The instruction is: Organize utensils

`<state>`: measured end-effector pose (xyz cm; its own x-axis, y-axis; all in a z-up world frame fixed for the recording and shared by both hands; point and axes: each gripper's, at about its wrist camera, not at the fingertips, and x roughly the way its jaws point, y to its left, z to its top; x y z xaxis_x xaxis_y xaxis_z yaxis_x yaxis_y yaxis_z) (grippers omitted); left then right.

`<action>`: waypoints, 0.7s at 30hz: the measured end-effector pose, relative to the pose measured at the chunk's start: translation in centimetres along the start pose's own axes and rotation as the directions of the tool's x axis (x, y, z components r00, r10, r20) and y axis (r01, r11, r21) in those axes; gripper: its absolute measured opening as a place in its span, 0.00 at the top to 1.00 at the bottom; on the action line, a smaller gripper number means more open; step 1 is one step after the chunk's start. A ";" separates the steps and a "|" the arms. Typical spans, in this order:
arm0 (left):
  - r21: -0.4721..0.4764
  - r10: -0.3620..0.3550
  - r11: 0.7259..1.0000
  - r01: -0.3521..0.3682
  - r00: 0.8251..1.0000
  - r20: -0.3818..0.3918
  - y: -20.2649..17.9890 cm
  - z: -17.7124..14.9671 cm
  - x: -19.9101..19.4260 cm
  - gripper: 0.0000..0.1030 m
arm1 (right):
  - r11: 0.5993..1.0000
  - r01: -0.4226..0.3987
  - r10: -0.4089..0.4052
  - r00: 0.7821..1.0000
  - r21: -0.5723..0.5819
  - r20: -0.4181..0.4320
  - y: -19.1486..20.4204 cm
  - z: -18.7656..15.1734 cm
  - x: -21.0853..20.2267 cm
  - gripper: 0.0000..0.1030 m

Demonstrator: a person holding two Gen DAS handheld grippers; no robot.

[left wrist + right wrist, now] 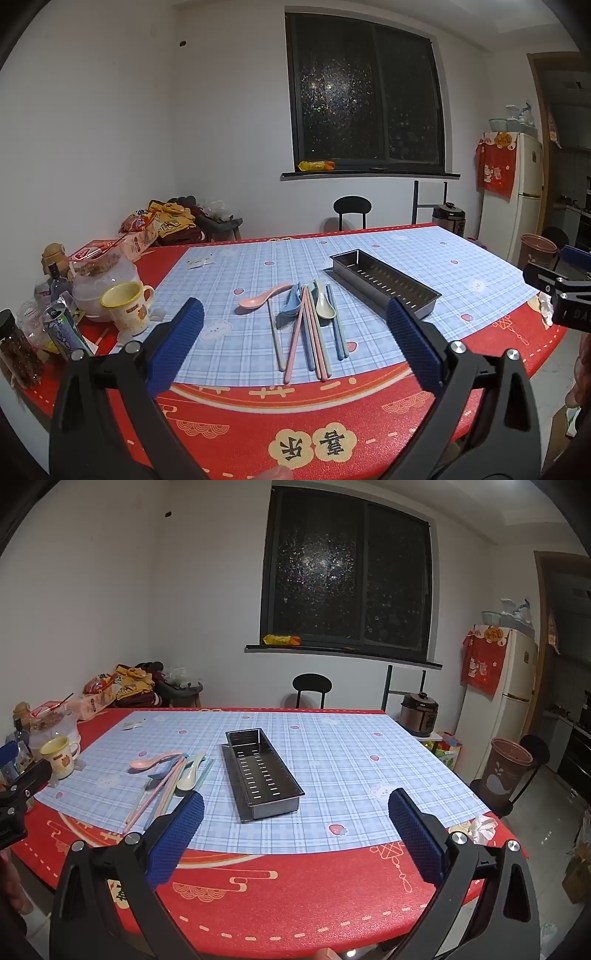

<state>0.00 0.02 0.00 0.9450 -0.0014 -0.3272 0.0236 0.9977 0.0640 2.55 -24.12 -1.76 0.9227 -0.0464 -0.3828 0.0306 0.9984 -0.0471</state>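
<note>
Blue-padded tongs, 2 pairs, hover spread wide over a red table point(229, 417) with nothing between their fingers.

Left gripper point(295, 321) tilts slightly downward, released, its 2 ribbed pads framing the pile of utensils just ahead: a pink spoon point(264, 297), a blue spoon point(291, 304), a pale green spoon point(325, 306) and several chopsticks point(314, 339) lying fanned on the blue checked mat point(236, 343). Ahead and to its right sits the dark metal tray point(384, 282) with slotted floor, empty, just beside the pile. Right gripper point(295, 808) also dips slightly and stands released, the tray straight ahead between its pads, the utensils off to its left. A fingertip shows at the bottom edge of each wrist view. Left of the pile stands a yellow mug point(127, 304).
</note>
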 end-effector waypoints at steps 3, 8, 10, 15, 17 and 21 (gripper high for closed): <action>0.001 0.000 1.000 0.000 1.000 -0.002 0.0 0.0 0.0 0.05 | 1.000 -0.002 0.002 1.000 -0.003 0.000 0.0 0.0 -0.1 0.05; 0.003 -0.002 1.000 0.002 1.000 -0.001 0.2 0.0 -0.3 0.05 | 1.000 -0.002 0.002 1.000 -0.002 -0.003 -0.4 0.1 0.3 0.05; 0.009 -0.001 1.000 0.001 1.000 -0.002 0.2 -0.4 0.0 0.05 | 1.000 -0.002 0.002 1.000 -0.002 -0.003 -0.4 0.1 0.4 0.05; 0.019 0.002 1.000 -0.002 1.000 -0.009 -0.2 -0.4 0.0 0.05 | 1.000 0.000 0.000 1.000 -0.002 -0.005 -0.2 -0.3 0.1 0.05; 0.020 0.002 1.000 -0.002 1.000 -0.010 -0.2 -0.4 0.0 0.05 | 1.000 0.000 0.000 1.000 0.000 -0.006 -0.6 -0.2 0.0 0.05; 0.028 0.008 1.000 -0.008 1.000 -0.008 -0.4 -0.3 -0.1 0.05 | 1.000 0.008 -0.008 1.000 -0.002 -0.007 -0.5 -0.5 0.0 0.05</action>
<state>-0.20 -0.34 -0.32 0.9424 0.0074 -0.3343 0.0251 0.9954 0.0928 2.34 -24.63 -2.19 0.9197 -0.0550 -0.3888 0.0374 0.9979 -0.0526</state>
